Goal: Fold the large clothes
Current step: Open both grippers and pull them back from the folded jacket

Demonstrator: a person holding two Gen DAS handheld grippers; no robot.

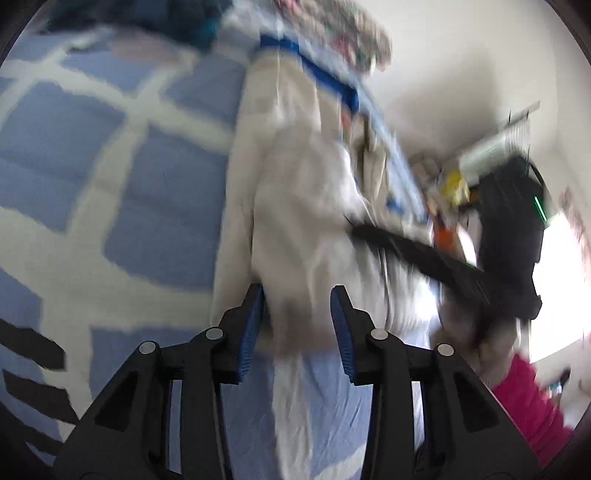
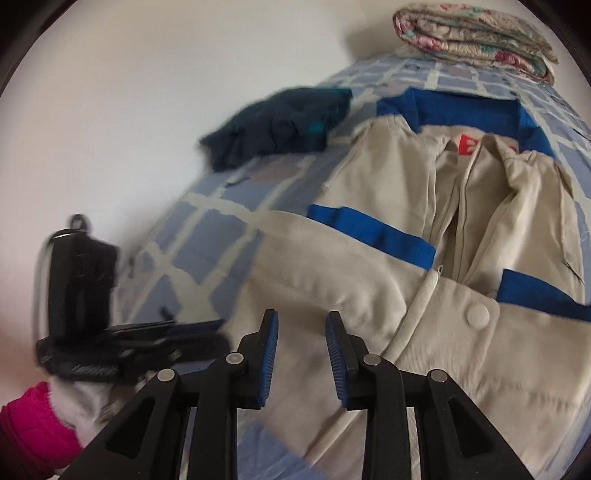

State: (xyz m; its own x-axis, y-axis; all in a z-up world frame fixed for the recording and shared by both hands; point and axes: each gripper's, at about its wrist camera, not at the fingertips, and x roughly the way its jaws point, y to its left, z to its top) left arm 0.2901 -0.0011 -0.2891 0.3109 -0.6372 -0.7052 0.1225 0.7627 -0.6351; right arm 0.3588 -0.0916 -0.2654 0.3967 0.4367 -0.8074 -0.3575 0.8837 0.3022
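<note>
The left tongs (image 1: 297,295) stand narrowly apart with a fold of the beige jacket (image 1: 295,206) between the blue pads; motion blur hides whether they press on it. The right tongs (image 2: 301,321) hang narrowly parted over the jacket's hem, gripping nothing. The beige jacket with blue trim lies spread on the blue-checked bed (image 2: 207,229), filling the right wrist view from center toward 3 o'clock. A dark teal garment (image 2: 280,125) lies at 11 o'clock, a folded floral quilt (image 2: 476,33) at 1 o'clock.
</note>
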